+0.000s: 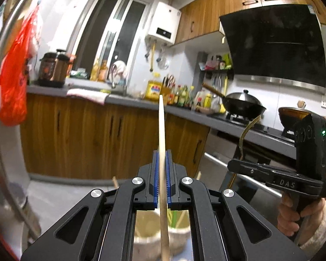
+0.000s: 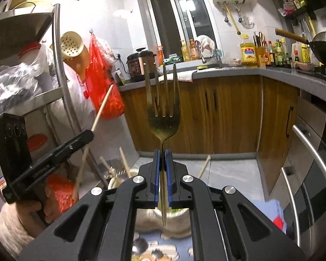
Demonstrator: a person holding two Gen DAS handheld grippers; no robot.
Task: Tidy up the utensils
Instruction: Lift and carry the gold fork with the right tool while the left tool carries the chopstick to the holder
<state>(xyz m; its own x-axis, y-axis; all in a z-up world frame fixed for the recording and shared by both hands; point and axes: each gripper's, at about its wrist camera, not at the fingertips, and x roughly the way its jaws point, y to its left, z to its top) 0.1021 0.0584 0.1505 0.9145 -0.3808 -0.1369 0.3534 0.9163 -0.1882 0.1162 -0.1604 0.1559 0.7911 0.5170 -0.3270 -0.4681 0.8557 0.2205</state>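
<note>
My left gripper [image 1: 162, 152] is shut on a pale wooden chopstick [image 1: 161, 130] that sticks up and forward past its blue pads. My right gripper [image 2: 162, 151] is shut on the neck of a gold fork [image 2: 163, 108], tines up. In the left wrist view the right gripper [image 1: 232, 163] appears at the right with the fork [image 1: 247, 128] curving above it. From the right wrist view the left gripper [image 2: 91, 133] shows at the left, the chopstick [image 2: 102, 108] slanting up from it. Below both sits a whitish utensil holder [image 2: 173, 224] with more chopsticks [image 2: 125, 163] in it.
A grey kitchen counter [image 1: 130, 101] over wooden cabinets runs across the back, with bottles, a wok [image 1: 243, 104] on the stove and a cooker. A metal rack [image 2: 58, 65] with bags stands at the left. An oven front [image 2: 310, 174] is at the right.
</note>
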